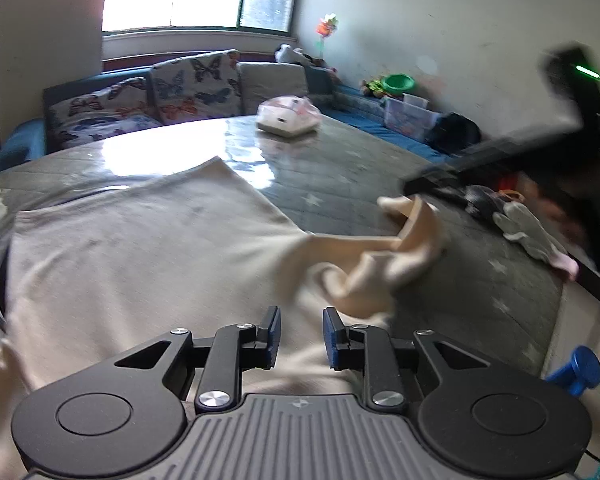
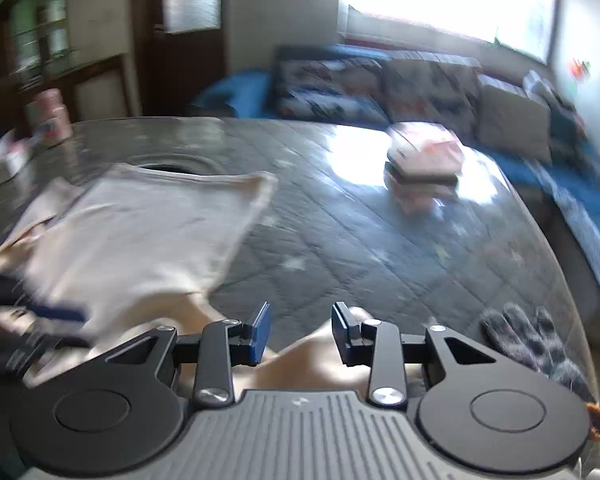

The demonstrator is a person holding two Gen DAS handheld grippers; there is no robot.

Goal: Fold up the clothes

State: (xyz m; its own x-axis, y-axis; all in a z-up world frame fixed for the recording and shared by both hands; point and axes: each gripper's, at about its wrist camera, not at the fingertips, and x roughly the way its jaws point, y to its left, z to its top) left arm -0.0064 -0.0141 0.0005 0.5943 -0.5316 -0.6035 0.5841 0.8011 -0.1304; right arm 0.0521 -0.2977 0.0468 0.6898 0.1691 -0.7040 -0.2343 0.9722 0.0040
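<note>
Left tool [image 1: 301,332] and right tool [image 2: 300,330] both spread, empty — cream garment [image 1: 140,248] ahead on desk [image 1: 340,168] partly folded; bunched sleeve remains.

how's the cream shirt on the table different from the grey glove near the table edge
The cream shirt is pale beige and plain; the grey glove is dark and mottled. The shirt covers a broad stretch of the table, while the glove takes up a small patch by the edge. The shirt lies mostly flat with one bunched sleeve; the glove lies with its fingers splayed. Both rest on the table, and neither gripper holds either.
</note>
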